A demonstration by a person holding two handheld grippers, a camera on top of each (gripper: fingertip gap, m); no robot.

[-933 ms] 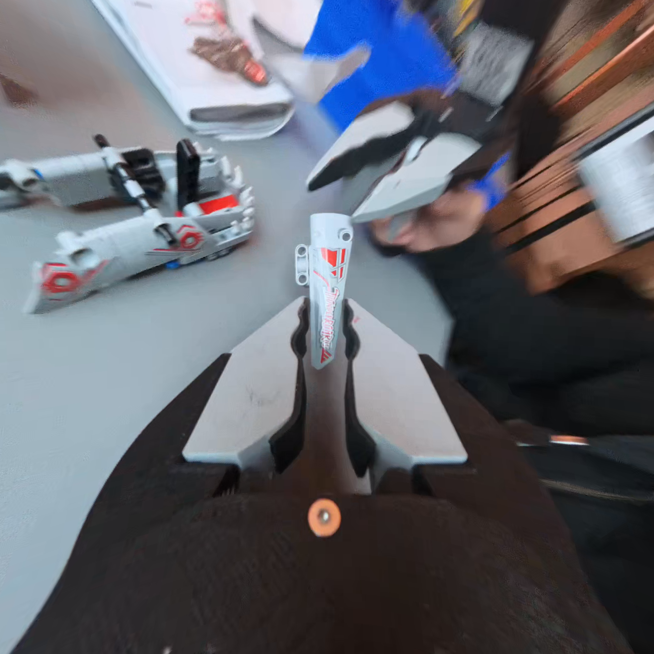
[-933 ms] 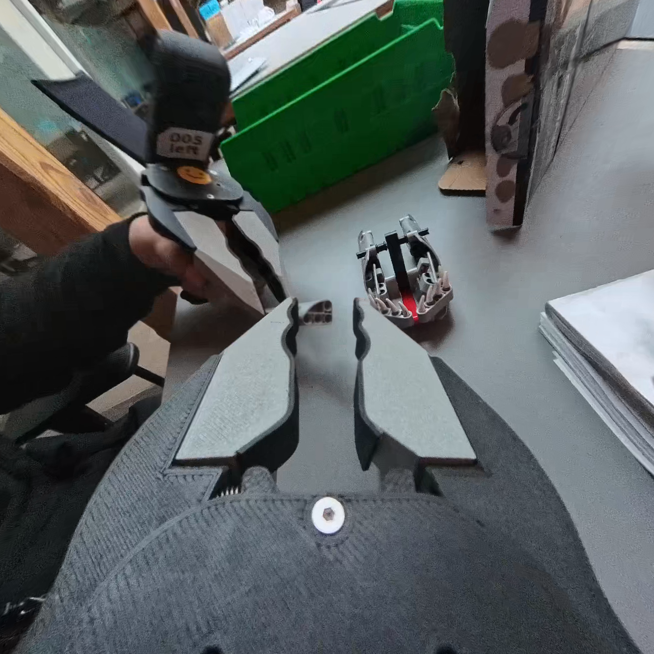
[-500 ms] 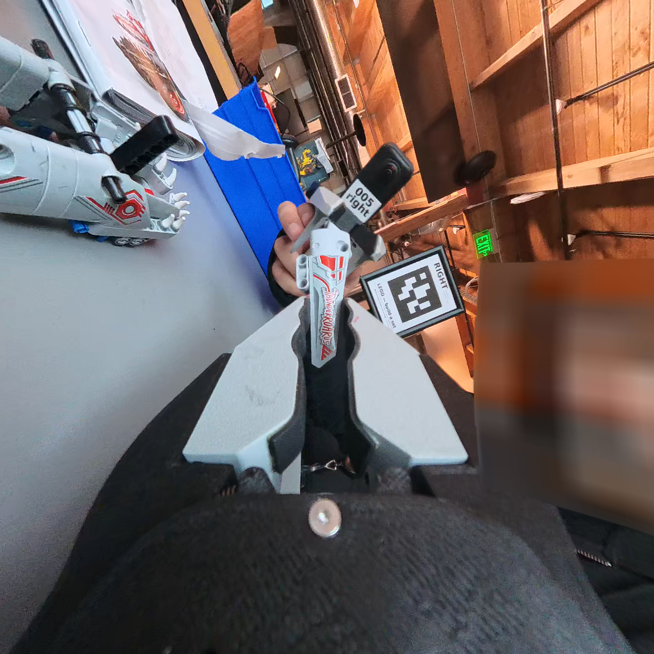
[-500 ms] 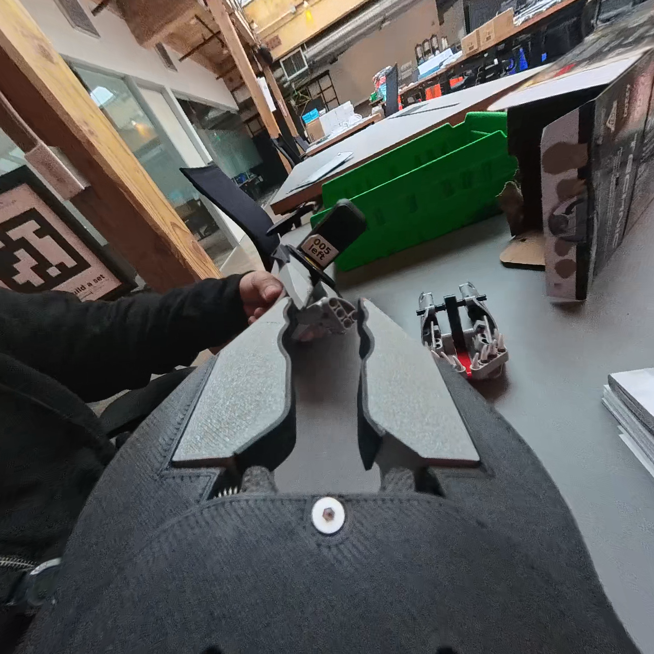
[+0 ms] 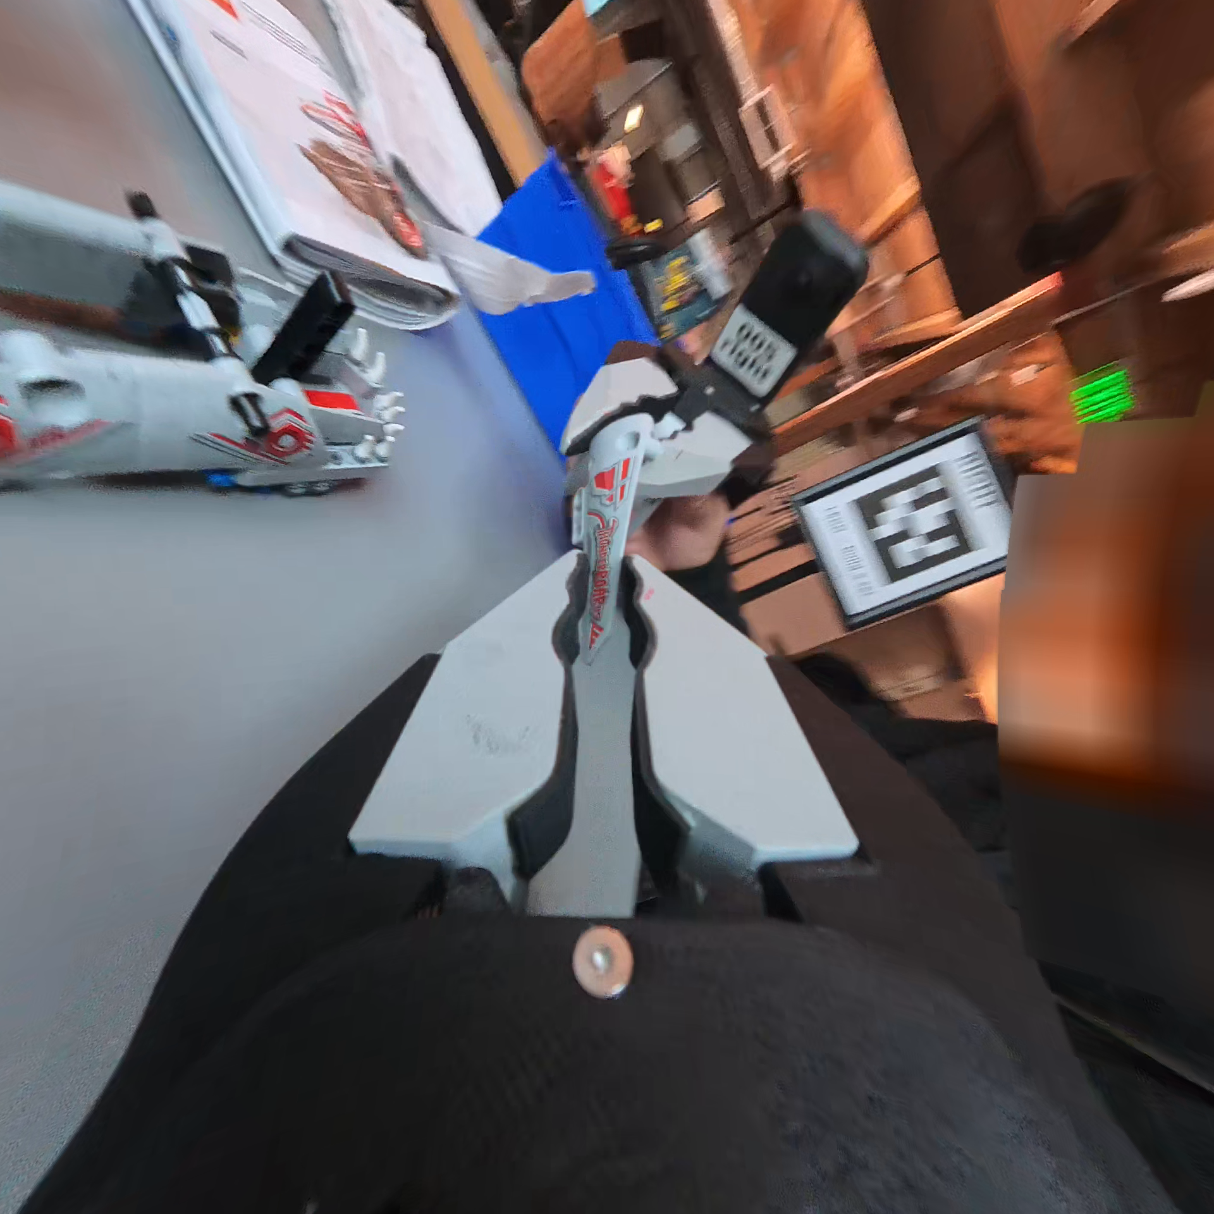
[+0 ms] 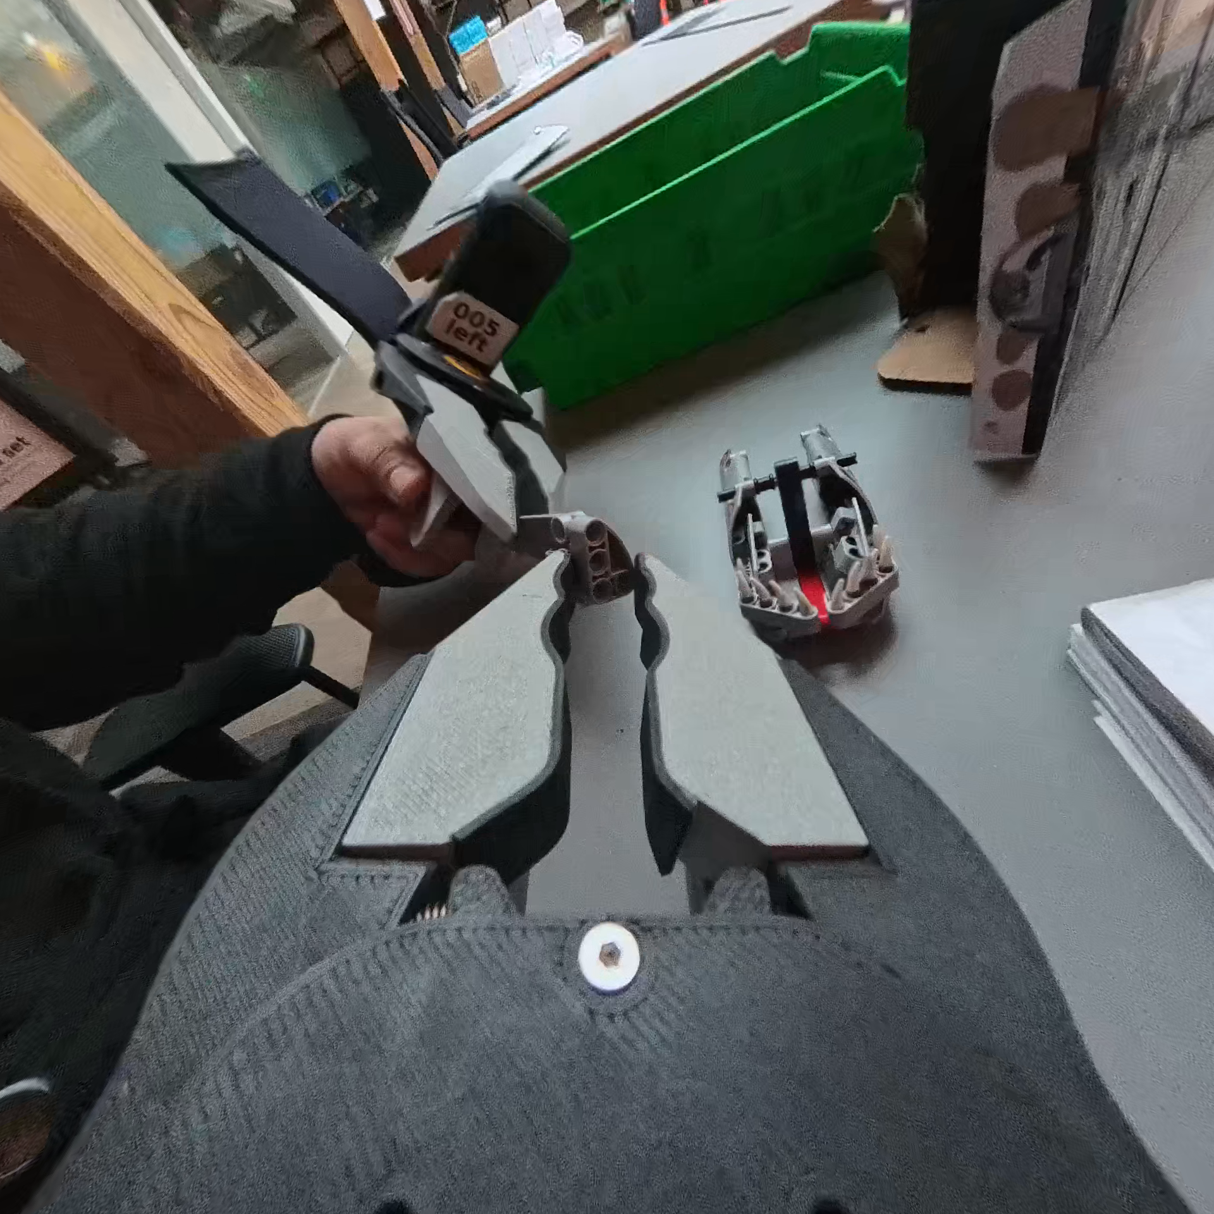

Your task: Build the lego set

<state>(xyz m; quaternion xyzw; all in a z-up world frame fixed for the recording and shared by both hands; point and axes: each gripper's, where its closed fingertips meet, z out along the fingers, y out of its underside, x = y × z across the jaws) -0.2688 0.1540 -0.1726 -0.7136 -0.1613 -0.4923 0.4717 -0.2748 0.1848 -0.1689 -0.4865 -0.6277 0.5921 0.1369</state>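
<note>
My left gripper [image 5: 606, 573] is shut on a curved grey panel [image 5: 607, 506] with red markings and holds it up above the grey table [image 5: 197, 657]. My right gripper [image 6: 601, 568] meets it head-on. Its fingers have closed in on the panel's far end [image 6: 599, 558], which fills the gap between the tips. The right gripper also shows in the left wrist view [image 5: 634, 447], straddling the panel's top. The left gripper shows in the right wrist view [image 6: 525, 525]. The part-built grey and red model [image 5: 197, 420] with white teeth lies on the table, also in the right wrist view [image 6: 808, 558].
An open instruction booklet [image 5: 328, 131] lies behind the model, with a blue bin [image 5: 558, 295] beside it. In the right wrist view, a green bin [image 6: 722, 230] and a tall printed box [image 6: 1051, 263] stand at the back. A paper stack [image 6: 1169, 657] lies at the right. The table edge is at the left.
Both grippers have swung and come together. The right gripper's fingers have narrowed around the free end of the panel. The left gripper has kept its hold on the panel.
</note>
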